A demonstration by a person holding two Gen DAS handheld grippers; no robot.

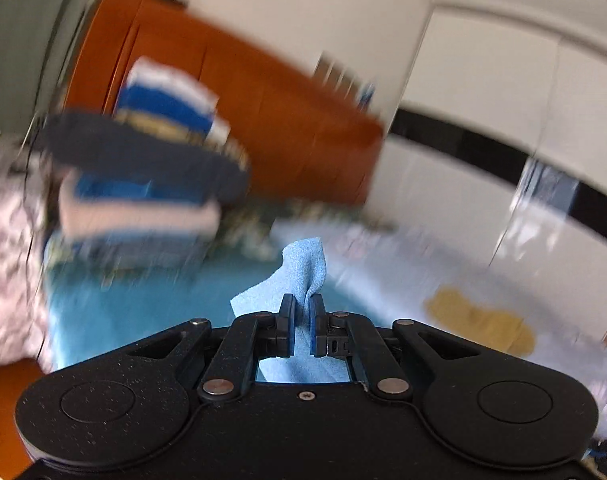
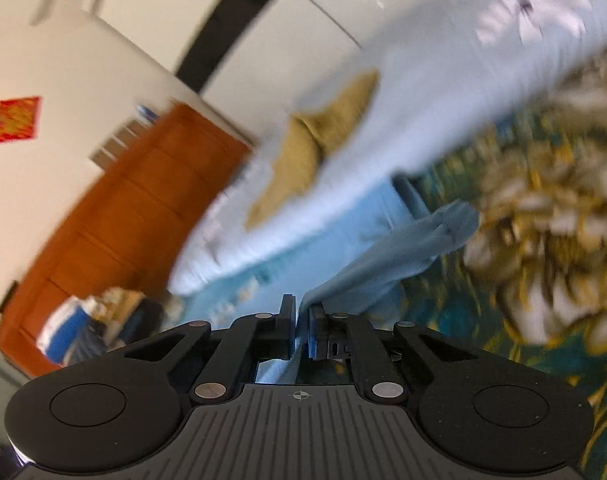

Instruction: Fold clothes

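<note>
A light blue garment is clamped between the closed jaws of the left gripper and the right gripper, its cloth raised above the bed.

Left gripper: jaws drawn almost together, pads clamped on a fold of light blue cloth, fingers pointing slightly below level. Right gripper: jaws likewise nearly closed, pinching the same cloth; view tilted, fingers angled slightly downward.
</note>
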